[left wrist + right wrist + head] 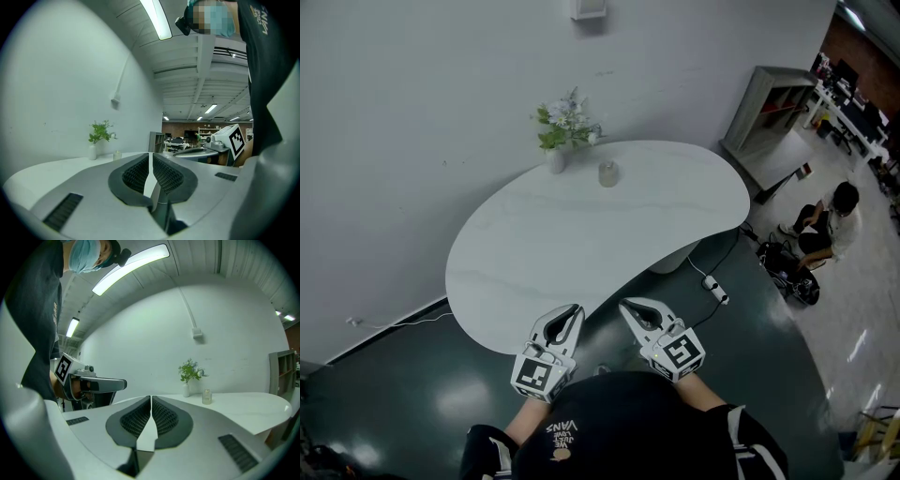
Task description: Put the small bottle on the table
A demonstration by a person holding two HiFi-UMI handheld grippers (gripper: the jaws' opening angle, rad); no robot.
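Closest in, the person in black (619,431) holds both tools level over the near rim of the table. The left gripper (573,311) has its jaws pressed together with nothing between them, and the right gripper (629,306) is just the same. The small glass bottle (607,173) already stands upright on the white kidney-shaped table (525,272), at 12 o'clock from the grippers and well apart from them, near the far edge. Just beside it at 9 o'clock stands a white vase of flowers (556,157). A grey shelf unit (766,108) stands at 2 o'clock, a power strip (715,289) lies on the floor at 4 o'clock, and another person (827,225) crouches at 3 o'clock.
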